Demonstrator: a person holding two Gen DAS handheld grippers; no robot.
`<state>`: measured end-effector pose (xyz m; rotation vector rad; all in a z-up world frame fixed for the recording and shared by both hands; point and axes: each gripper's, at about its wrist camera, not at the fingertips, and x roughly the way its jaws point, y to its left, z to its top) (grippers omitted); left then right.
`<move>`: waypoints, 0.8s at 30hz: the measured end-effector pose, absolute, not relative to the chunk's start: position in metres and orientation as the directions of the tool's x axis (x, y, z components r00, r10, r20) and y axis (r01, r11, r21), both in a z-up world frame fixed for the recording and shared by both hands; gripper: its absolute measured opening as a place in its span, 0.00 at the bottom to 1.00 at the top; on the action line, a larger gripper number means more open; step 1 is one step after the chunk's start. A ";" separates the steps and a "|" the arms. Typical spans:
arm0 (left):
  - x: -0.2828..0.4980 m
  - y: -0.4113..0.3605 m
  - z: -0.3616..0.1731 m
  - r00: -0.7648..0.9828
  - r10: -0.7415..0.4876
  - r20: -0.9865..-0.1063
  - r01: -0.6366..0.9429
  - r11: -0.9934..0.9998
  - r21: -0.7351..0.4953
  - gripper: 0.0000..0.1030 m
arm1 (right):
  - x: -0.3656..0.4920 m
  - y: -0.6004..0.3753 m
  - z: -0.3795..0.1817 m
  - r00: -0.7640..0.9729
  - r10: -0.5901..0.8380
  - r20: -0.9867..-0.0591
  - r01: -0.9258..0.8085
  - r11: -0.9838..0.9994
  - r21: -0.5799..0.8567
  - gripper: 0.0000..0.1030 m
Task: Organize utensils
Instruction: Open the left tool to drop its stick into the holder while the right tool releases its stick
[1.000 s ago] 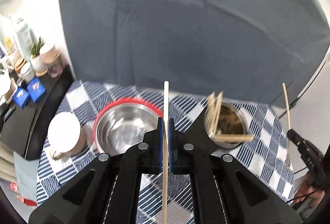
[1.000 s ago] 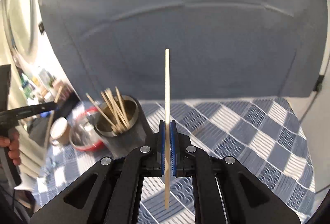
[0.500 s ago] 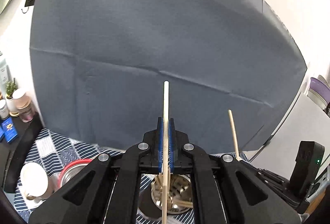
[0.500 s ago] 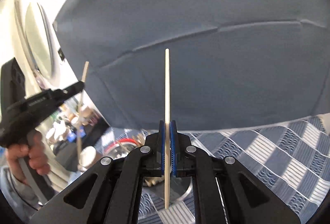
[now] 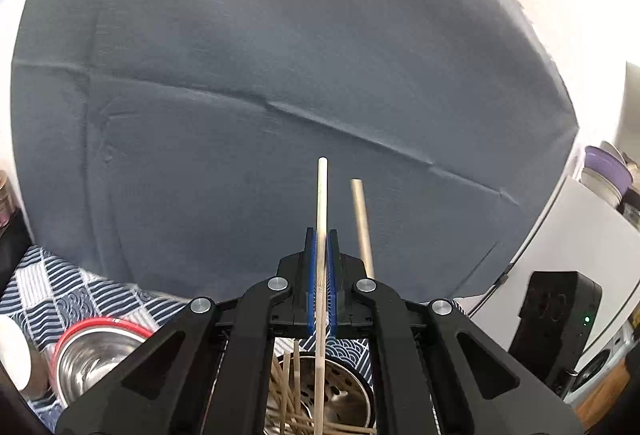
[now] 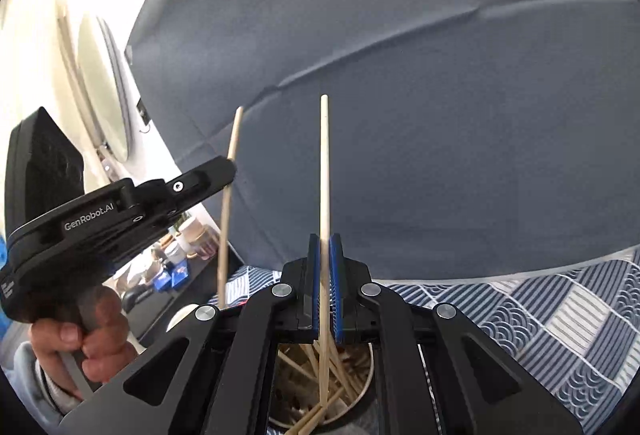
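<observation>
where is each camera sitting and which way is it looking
Left wrist: rides the left gripper, facing along its fingers at the grey backdrop; its chopstick points into the metal holder; the right gripper's body shows at right.
Right wrist: rides the right gripper, clamping its own chopstick; the left gripper and hand show at left.
Shared: holder, backdrop, both chopsticks.

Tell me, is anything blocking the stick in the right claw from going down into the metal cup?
Nothing visible blocks it. The right claw grips its chopstick upright, with the lower end already among the sticks in the metal cup. The left claw holds another chopstick off to the side.
</observation>
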<state>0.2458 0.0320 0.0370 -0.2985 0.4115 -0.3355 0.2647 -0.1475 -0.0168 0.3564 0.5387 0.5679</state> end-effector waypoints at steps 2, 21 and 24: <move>0.242 0.032 0.028 0.874 -0.370 -0.315 0.264 0.906 -0.331 0.05 | 0.266 -0.141 -0.025 0.703 0.600 -0.381 -0.432 0.786 0.442 0.05; 0.209 0.030 -0.031 0.872 -0.326 -0.364 0.245 0.936 -0.253 0.05 | 0.231 -0.133 -0.062 0.693 0.575 -0.436 -0.463 0.818 0.342 0.05; 0.204 0.030 -0.031 0.868 -0.327 -0.374 0.249 0.938 -0.243 0.05 | 0.223 -0.136 -0.058 0.695 0.570 -0.438 -0.465 0.821 0.330 0.05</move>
